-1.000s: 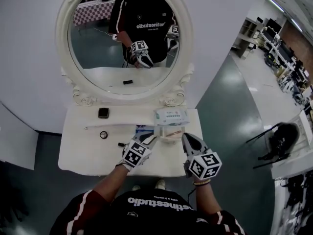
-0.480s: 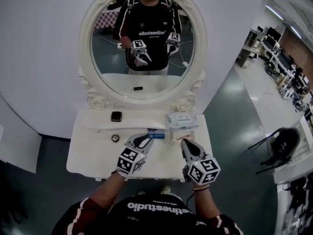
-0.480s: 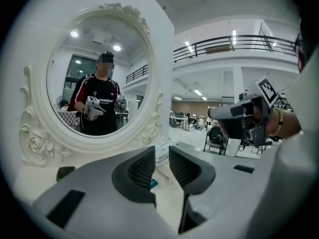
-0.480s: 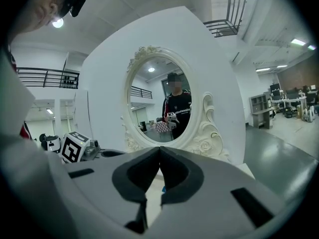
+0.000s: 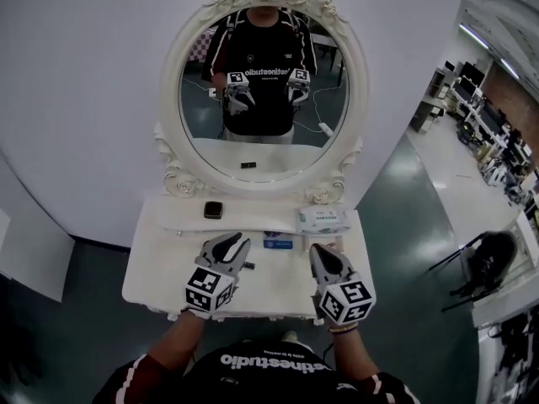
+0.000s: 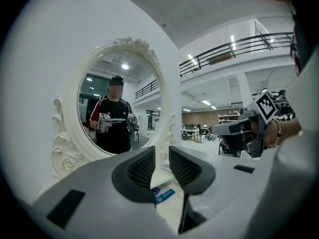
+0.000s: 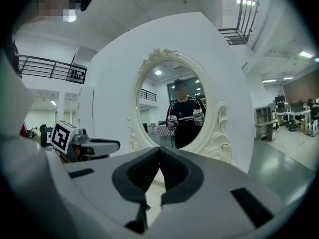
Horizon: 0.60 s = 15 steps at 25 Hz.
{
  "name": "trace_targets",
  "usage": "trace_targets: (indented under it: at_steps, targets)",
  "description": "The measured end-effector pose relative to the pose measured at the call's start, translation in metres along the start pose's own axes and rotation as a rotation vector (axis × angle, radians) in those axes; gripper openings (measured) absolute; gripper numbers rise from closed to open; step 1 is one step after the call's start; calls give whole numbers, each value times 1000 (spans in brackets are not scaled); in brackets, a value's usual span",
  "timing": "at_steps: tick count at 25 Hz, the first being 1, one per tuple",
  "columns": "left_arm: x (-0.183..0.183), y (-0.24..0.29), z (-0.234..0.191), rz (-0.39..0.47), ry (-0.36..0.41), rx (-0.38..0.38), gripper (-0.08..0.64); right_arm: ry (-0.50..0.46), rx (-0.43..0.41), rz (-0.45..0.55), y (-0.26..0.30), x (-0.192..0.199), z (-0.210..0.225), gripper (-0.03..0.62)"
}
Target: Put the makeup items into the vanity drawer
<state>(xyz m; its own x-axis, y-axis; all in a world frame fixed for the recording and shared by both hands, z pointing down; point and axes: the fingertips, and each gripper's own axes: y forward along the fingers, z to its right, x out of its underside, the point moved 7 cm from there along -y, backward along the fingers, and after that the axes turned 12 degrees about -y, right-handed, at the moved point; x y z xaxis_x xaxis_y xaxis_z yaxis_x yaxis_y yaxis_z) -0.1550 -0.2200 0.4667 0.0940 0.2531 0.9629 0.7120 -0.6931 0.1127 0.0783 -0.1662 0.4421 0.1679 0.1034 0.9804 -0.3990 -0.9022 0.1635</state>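
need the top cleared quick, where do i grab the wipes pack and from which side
Probably from above with the right gripper, which is nearest. The wipes pack lies flat with its long side running left to right, so close the jaws across its narrower front-to-back width, near the middle.

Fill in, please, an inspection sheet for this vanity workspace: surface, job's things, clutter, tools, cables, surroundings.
surface: white vanity top below an oval mirror; no open drawer seen.
job's things: dark square compact at the back left and blue box near the middle, both lying on the top.
clutter: wipes pack at the back right.
tools: left tool open, nothing between its jaws; right tool shut and empty; both hover over the front edge.
cables: white lead, seen only in the mirror's reflection.
surroundings: white wall, dark floor, desks far right, black chair.
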Motion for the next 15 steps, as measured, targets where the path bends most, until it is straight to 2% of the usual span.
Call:
trace_targets:
  at_steps: [9, 15]
  targets:
    - [-36, -44, -15, 145, 47, -95, 86, -44, 37, 78, -5, -29, -11, -6]
    - [-60, -59, -8, 231, 79, -154, 84, -31, 68, 109, -9, -35, -15, -6]
